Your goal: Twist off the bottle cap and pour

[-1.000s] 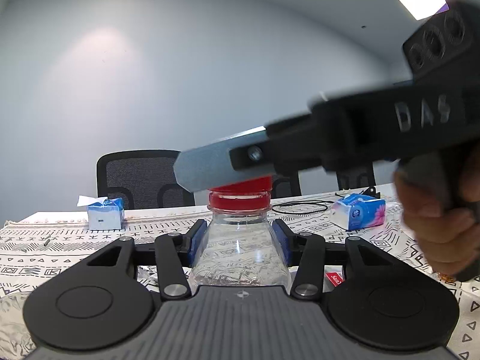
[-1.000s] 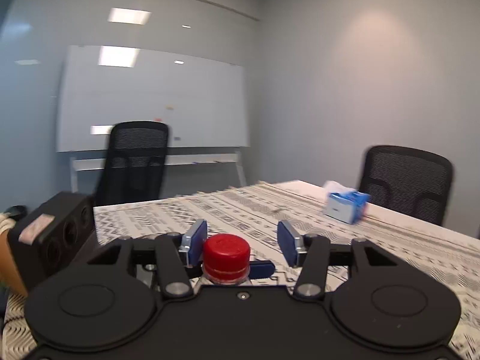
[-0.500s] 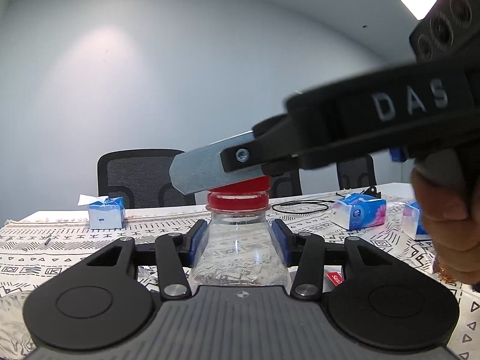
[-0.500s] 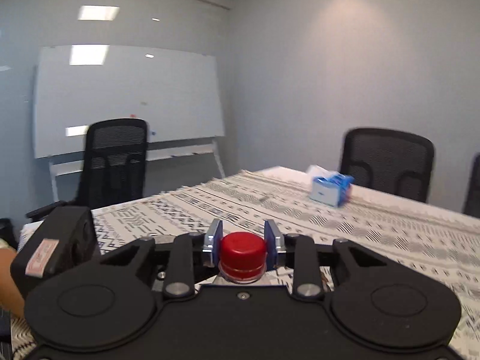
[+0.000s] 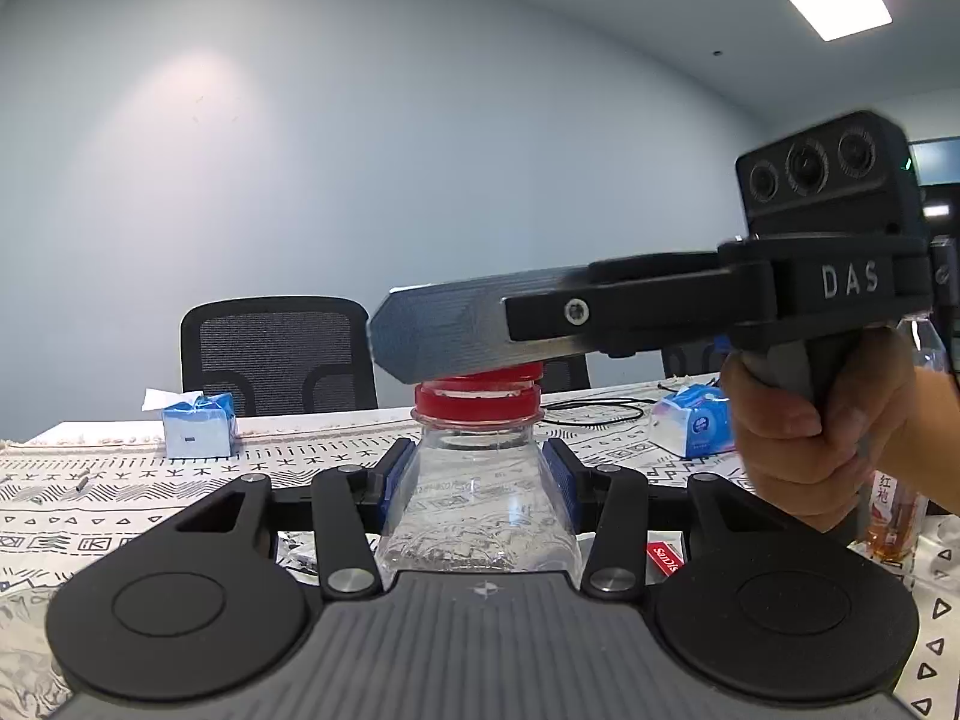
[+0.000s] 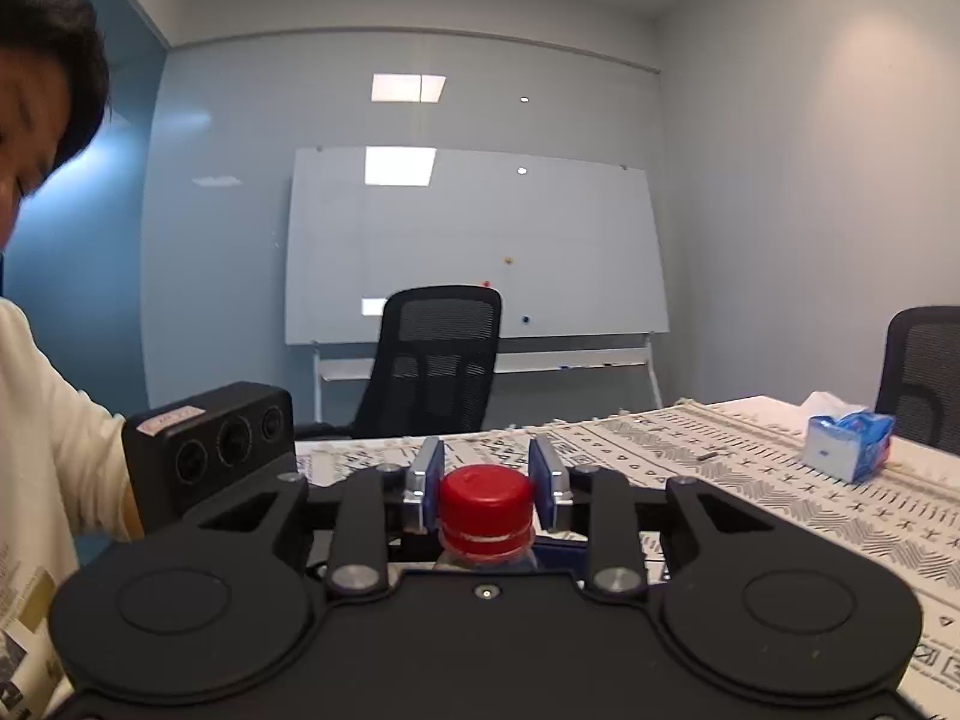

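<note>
the right gripper [image 6: 485, 495] is clenched on the red cap [image 6: 485, 497], reaching in level, square across the upright clear bottle [image 5: 480, 504]. the left gripper [image 5: 477, 489], nearer the base, clamps its shoulder above the patterned tablecloth [image 6: 750, 480]; the twist turns about that vertical axis

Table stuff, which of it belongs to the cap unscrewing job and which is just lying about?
In the job:
clear plastic bottle, held by the left gripper
red screw cap, between the right gripper pads

Lying about:
blue tissue pack
second blue tissue pack
black cable
amber drink bottle
patterned tablecloth
</note>
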